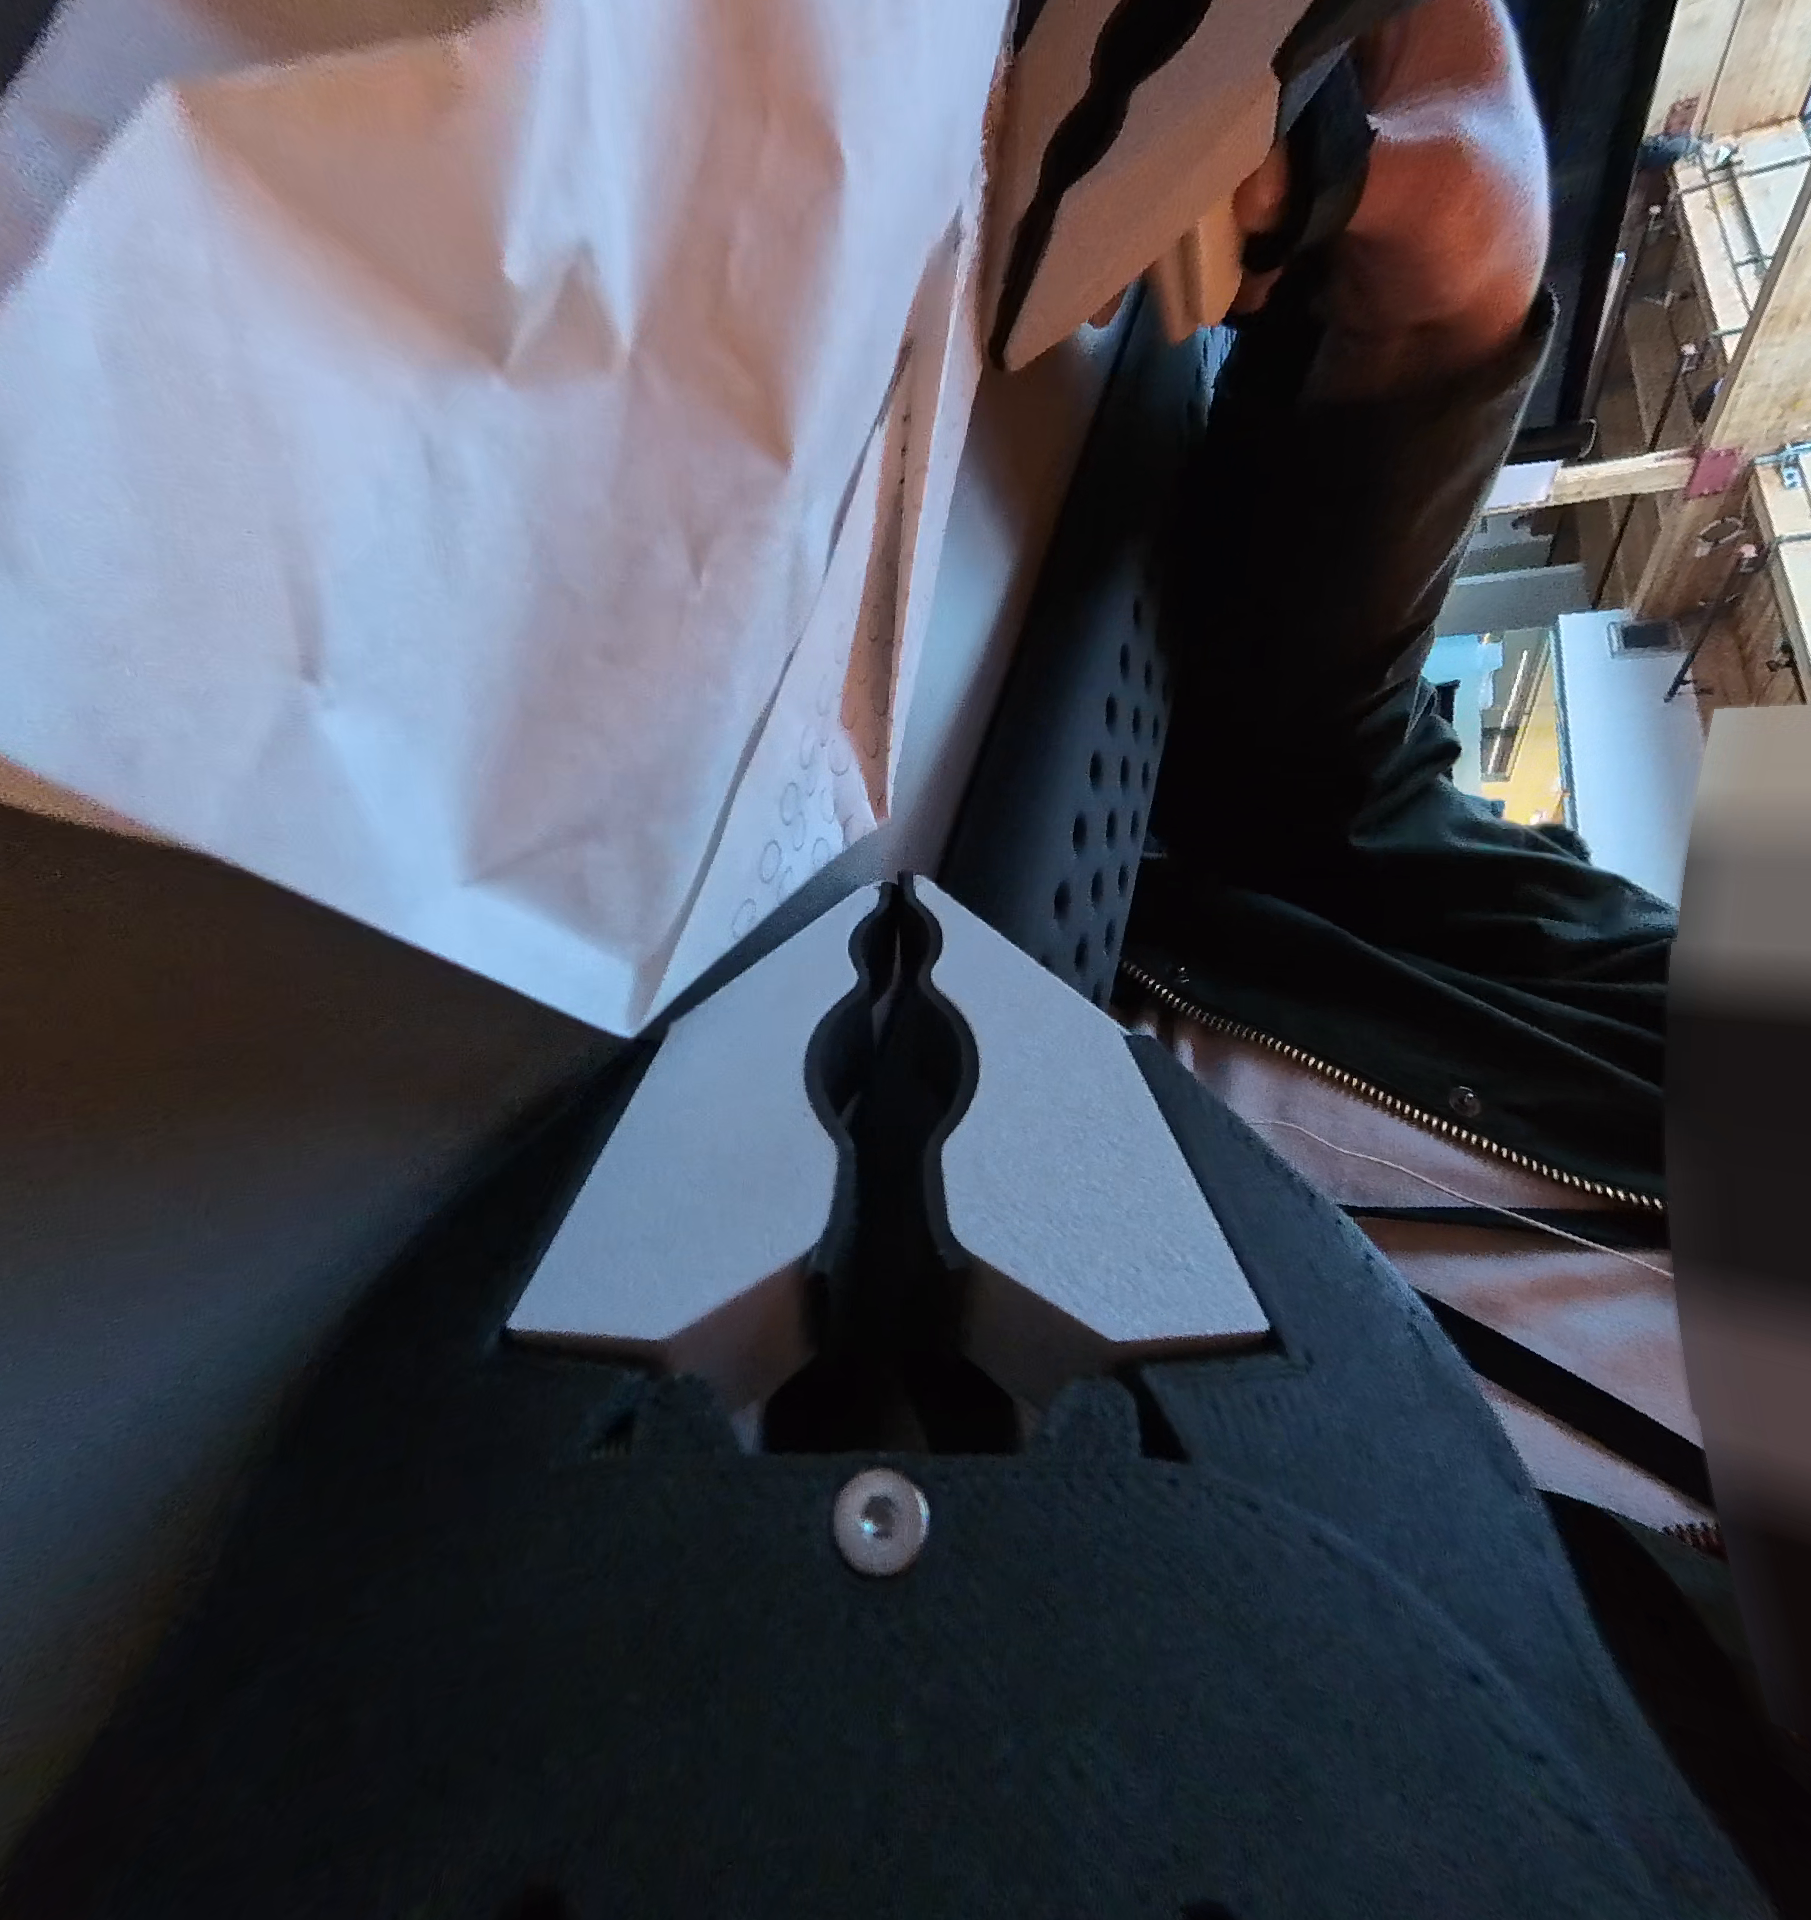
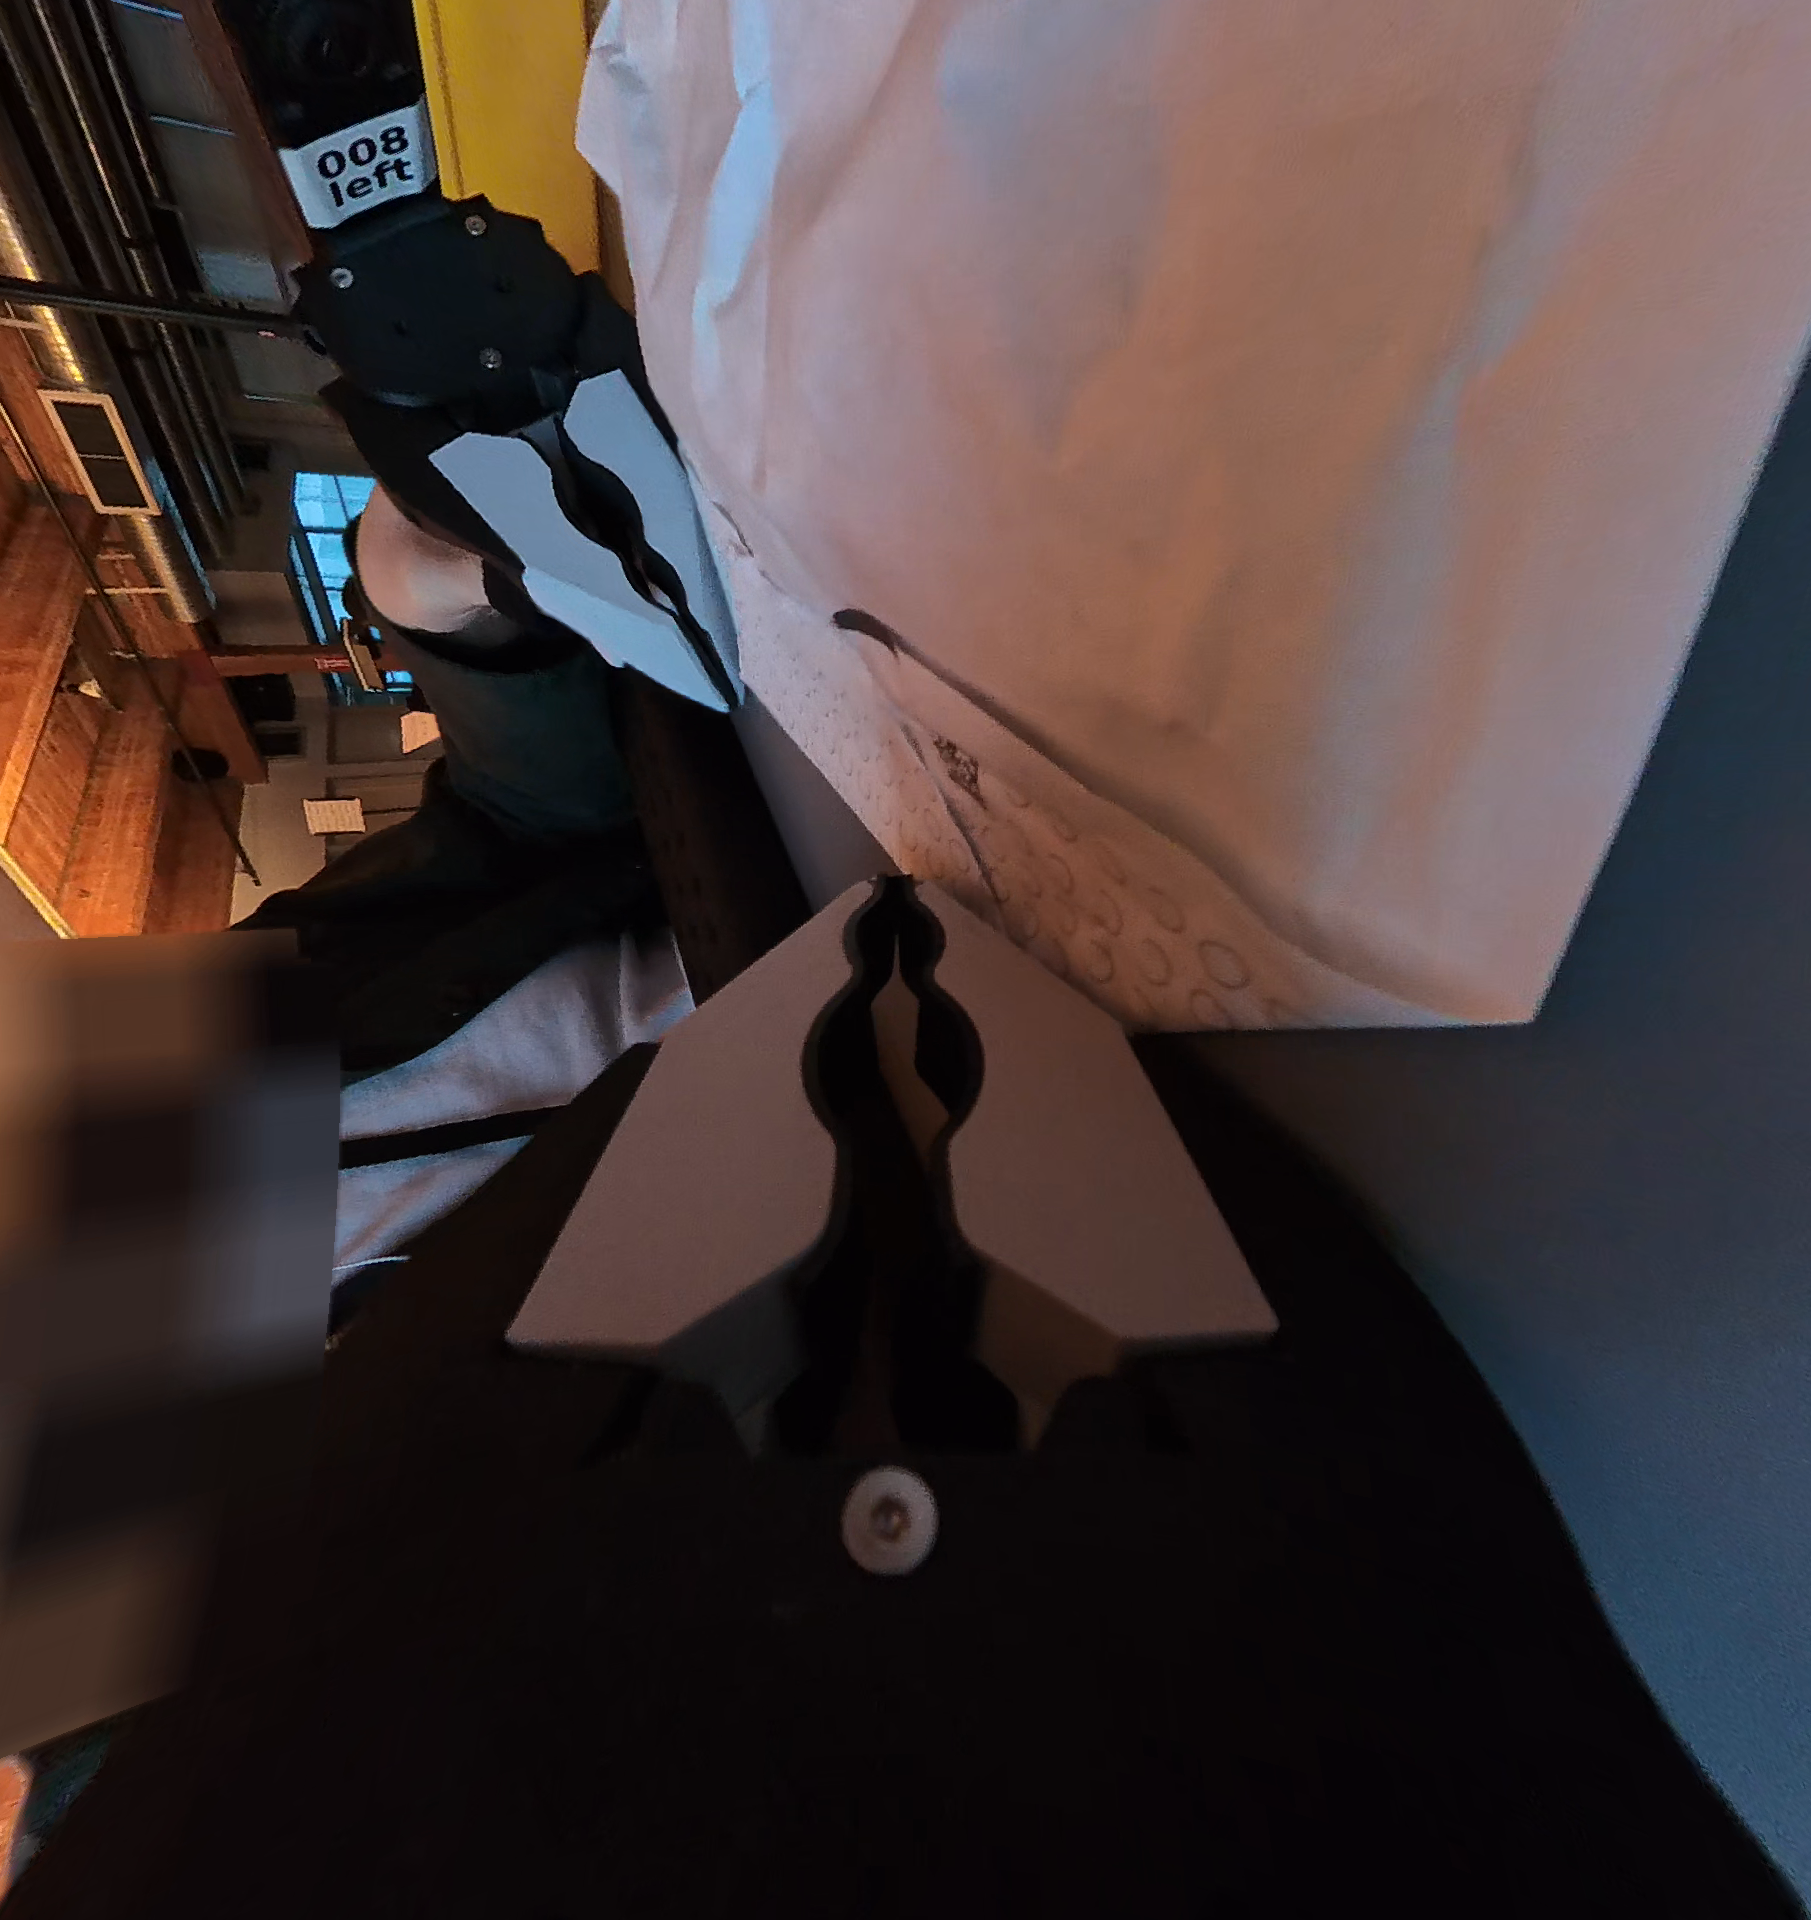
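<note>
We see a dark counter point(image 1: 205, 1195) under a crumpled white bag point(image 1: 381, 499). Our left tool point(image 1: 903, 883) and right tool point(image 2: 893, 883) each pinch its embossed edge, jaws closed on the paper; we judge an even, gentle hold avoids tearing.

Dark surface point(image 2: 1659, 1299) beneath a white cloth point(image 2: 1192, 416); perforated black panel point(image 1: 1109, 790) along its edge; dark jacket with brass zipper point(image 1: 1400, 1101); wooden beams point(image 1: 1794, 312) and brick wall point(image 2: 49, 623) behind.

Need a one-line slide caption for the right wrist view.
Right gripper and left gripper, both shut on the embossed edge of a white paper towel.
</note>
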Tool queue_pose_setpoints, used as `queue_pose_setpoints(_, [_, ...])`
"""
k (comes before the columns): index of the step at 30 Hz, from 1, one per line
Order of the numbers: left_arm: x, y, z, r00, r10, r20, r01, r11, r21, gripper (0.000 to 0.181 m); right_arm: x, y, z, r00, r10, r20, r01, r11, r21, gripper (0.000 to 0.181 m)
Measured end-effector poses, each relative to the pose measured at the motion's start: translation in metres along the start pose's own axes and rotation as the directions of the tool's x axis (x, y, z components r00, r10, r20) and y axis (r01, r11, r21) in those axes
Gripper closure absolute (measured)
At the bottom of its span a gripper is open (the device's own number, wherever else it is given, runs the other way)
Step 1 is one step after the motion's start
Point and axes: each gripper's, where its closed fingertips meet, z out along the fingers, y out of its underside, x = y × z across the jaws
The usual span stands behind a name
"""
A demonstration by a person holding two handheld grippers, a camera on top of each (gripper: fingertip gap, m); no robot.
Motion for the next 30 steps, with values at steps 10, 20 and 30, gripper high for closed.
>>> queue_pose_setpoints(10, [0.047,-0.025,-0.013,0.637,0.714,0.29,-0.763,0.637,0.108,0.163,-0.097,0.005,-0.051,0.545,-0.782,-0.303,0.82,0.422,0.386,0.181])
queue_pose_setpoints(20, [0.008,-0.035,0.007,-0.232,0.827,0.512,-0.833,0.103,-0.543,0.136,-0.011,-0.005,-0.03,-0.222,-0.755,-0.616,0.838,0.176,-0.517,0.135])
queue_pose_setpoints(30, [-0.002,-0.035,0.016,-0.482,0.808,0.34,-0.703,-0.125,-0.7,0.175,-0.005,-0.007,-0.007,-0.345,-0.777,-0.527,0.786,0.068,-0.615,0.154])
